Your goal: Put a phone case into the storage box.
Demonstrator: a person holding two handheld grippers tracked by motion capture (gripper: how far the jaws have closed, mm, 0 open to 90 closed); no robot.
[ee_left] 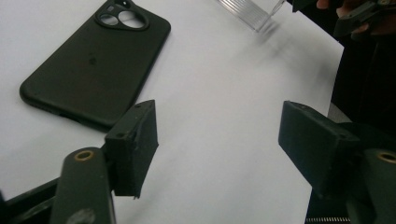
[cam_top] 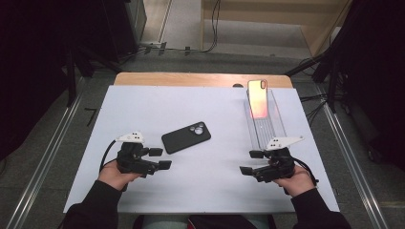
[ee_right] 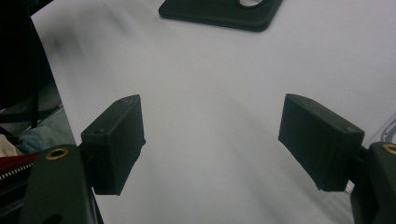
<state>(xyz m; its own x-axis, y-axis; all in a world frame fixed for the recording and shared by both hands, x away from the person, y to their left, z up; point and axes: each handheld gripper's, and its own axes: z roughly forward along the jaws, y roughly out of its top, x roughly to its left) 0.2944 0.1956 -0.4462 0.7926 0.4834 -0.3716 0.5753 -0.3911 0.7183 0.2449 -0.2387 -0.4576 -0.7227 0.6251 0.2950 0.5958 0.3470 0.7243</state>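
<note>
You are holding your left tool low over the near left part of the desk, its jaws standing wide apart with nothing between them. The black phone case is lying flat on the white surface just beyond that tool, back side up with the camera cutout pointing away from you; in the left gripper view the phone case is sitting just past the left jaw, near it but not touching. You are holding your right tool over the near right part of the desk, pointing toward the middle, and its jaws are also standing wide apart and gripping nothing. In the right gripper view a corner of the phone case is showing well ahead of the jaws. Behind your right hand a clear stand is resting on the desk, and a phone with a pinkish orange back is leaning upright in its far end, well apart from both tools.
</note>
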